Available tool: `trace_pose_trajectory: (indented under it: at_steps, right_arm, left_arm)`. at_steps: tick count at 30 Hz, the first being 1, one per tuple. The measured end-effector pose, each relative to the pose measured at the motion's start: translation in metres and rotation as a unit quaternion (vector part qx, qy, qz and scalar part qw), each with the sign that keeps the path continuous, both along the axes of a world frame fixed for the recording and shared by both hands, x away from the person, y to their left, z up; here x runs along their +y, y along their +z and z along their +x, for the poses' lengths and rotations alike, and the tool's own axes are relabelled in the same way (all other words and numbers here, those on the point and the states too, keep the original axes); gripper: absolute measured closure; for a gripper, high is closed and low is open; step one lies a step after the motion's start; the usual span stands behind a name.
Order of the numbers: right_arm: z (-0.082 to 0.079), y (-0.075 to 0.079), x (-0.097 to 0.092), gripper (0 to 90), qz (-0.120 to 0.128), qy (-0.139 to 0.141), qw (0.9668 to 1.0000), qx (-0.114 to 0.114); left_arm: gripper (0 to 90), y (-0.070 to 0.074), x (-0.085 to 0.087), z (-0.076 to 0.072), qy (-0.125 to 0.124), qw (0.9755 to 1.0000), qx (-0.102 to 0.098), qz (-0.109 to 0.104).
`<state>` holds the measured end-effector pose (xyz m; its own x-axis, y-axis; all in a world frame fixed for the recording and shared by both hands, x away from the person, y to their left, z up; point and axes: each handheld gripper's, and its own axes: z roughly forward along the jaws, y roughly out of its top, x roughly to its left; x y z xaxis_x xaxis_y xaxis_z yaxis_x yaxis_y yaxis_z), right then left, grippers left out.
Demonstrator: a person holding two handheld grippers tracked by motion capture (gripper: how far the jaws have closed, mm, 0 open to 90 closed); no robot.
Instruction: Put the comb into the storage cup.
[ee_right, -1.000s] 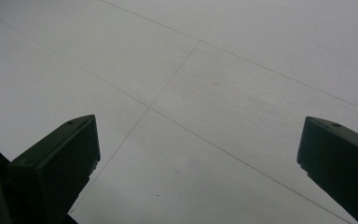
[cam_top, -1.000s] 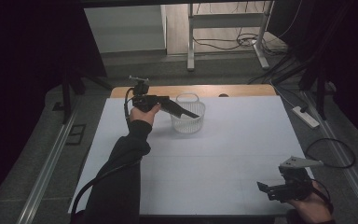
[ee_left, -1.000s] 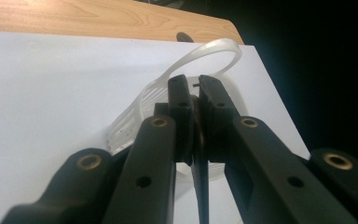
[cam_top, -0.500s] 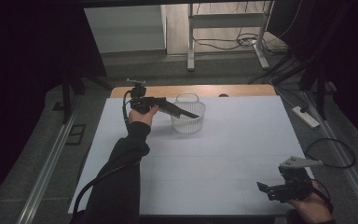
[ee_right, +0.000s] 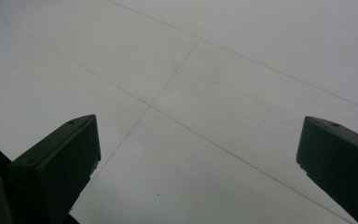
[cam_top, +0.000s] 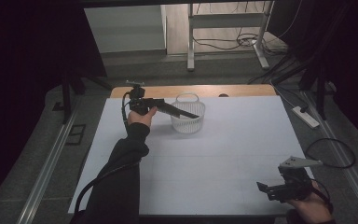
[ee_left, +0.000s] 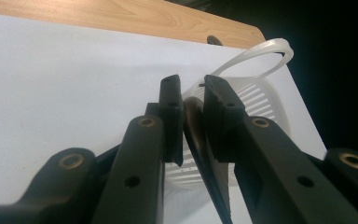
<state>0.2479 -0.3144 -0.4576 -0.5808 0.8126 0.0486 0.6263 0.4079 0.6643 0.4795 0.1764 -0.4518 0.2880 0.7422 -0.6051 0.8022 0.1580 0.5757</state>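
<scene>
White desk (cam_top: 223, 154) carries our basket (cam_top: 189, 122); our left gripper (cam_top: 193, 115), jaws just easing apart, releases a dark utensil (ee_left: 196, 135) over it. Next, withdraw clear; right gripper (cam_top: 263, 188) idles unclenched.

A white sheet (cam_top: 223, 154) covered most of the wooden tabletop (cam_top: 233, 90), whose bare strip showed along the far edge. Faint seam lines crossed the sheet. A white power strip (cam_top: 307, 116) lay on the grey floor to the right, a black cable loop (cam_top: 331, 151) near it. Beyond the table stood a white metal frame (cam_top: 228, 28) with cables at its feet.
</scene>
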Motion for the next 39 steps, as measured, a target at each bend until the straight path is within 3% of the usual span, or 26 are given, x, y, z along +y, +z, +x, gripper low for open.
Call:
trace_pose_trajectory:
  at_steps: [5,24,39]
  right_arm:
    - [0.0,0.0001,0.0,0.0,-0.001,0.0,1.0,0.0]
    - [0.0,0.0,0.0002,0.0,-0.002,0.001,1.0,0.001]
    - [0.0001,-0.0001,0.0002,0.0,-0.002,0.001,1.0,0.001]
  left_arm:
    - [73.9,0.0008,-0.0009,-0.0003,0.003,0.9999,-0.001,0.012]
    - [55.1,-0.0017,0.0006,-0.0002,0.017,0.9997,-0.001,0.019]
    - [31.8,0.0046,-0.0017,-0.0018,0.012,0.9985,-0.029,0.046]
